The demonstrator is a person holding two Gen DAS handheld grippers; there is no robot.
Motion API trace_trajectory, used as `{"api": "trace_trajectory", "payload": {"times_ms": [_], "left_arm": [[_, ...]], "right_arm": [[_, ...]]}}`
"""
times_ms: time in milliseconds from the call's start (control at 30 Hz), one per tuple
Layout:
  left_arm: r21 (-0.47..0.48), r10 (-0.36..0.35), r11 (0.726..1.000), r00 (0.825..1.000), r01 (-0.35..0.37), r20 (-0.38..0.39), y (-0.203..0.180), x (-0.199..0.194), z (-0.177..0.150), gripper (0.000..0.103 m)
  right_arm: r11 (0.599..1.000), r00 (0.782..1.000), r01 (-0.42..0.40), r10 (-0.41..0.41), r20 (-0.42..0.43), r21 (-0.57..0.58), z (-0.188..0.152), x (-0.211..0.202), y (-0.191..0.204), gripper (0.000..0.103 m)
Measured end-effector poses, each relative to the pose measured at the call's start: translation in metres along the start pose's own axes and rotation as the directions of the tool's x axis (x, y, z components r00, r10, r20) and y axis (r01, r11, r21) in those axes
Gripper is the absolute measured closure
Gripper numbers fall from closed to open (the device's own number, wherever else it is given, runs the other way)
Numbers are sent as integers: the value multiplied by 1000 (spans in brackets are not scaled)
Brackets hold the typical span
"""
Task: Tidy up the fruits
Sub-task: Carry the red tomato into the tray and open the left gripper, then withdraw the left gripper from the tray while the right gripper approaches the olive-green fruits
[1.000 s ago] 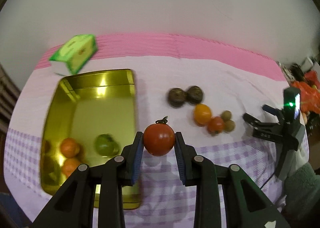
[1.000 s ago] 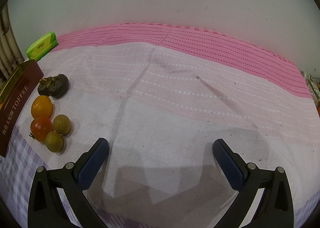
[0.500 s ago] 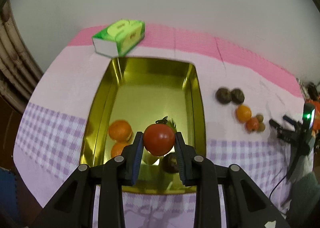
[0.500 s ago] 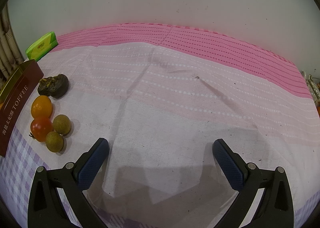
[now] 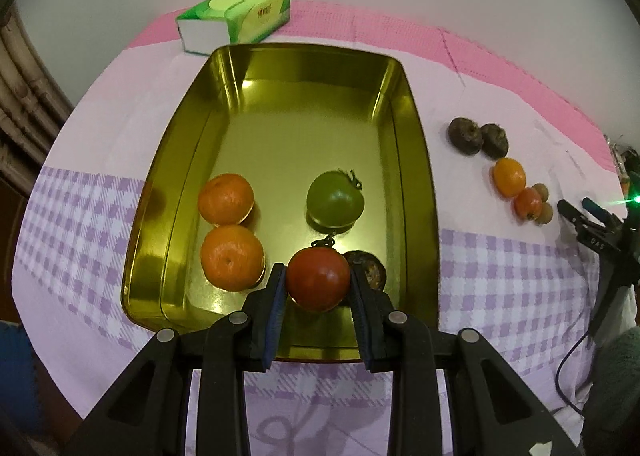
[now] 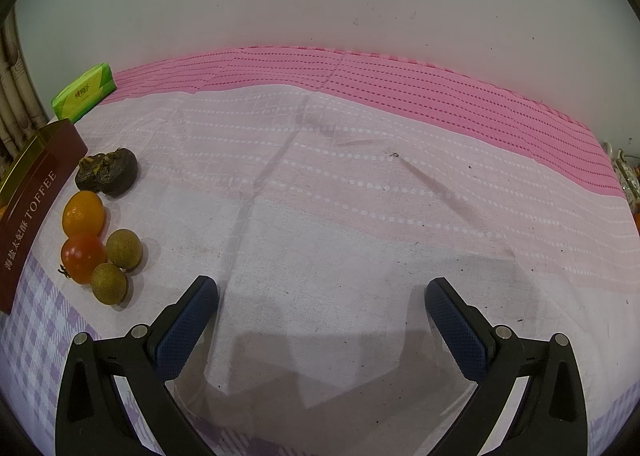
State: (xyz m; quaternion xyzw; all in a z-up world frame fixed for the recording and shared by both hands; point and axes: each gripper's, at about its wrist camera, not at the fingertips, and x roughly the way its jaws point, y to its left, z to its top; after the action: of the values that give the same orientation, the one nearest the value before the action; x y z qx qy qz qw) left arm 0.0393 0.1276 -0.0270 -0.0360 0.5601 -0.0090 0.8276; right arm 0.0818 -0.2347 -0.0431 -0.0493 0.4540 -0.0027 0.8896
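Observation:
My left gripper [image 5: 318, 288] is shut on a red tomato [image 5: 318, 279] and holds it over the near end of a gold tin [image 5: 304, 96]. In the tin lie two oranges [image 5: 226, 198], a green tomato [image 5: 335, 201] and a dark fruit [image 5: 370, 270] partly hidden behind my right finger. On the cloth to the tin's right lie two dark fruits [image 5: 478, 136], a small orange fruit [image 5: 509, 177], a small red tomato [image 5: 528, 203] and two small brown fruits. My right gripper [image 6: 322, 306] is open and empty over bare cloth, with those fruits [image 6: 82, 254] to its left.
A green tissue pack [image 5: 236, 18] lies behind the tin, near the wall. The other gripper [image 5: 600, 232] and its cable show at the right edge of the left wrist view. The tin's brown side [image 6: 32, 200] stands at the left of the right wrist view.
My left gripper has carried the red tomato leftward from over the cloth to over the tin and lower toward its near end. The right gripper has not moved.

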Motion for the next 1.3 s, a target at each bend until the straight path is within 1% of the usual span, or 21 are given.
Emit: {"api": "trace_trajectory", "payload": {"times_ms": [333,1300], "left_arm": [[-24,11,1000,999,-12,-38,4,17,-4,76],[-32,12,999,999,-13,-35,10,18,-6,74]], "right_arm": [[1000,1000,0,0,0,0,0,0,0,0],[1000,1000,-2,2,-3,2,2,0,1,0]]}}
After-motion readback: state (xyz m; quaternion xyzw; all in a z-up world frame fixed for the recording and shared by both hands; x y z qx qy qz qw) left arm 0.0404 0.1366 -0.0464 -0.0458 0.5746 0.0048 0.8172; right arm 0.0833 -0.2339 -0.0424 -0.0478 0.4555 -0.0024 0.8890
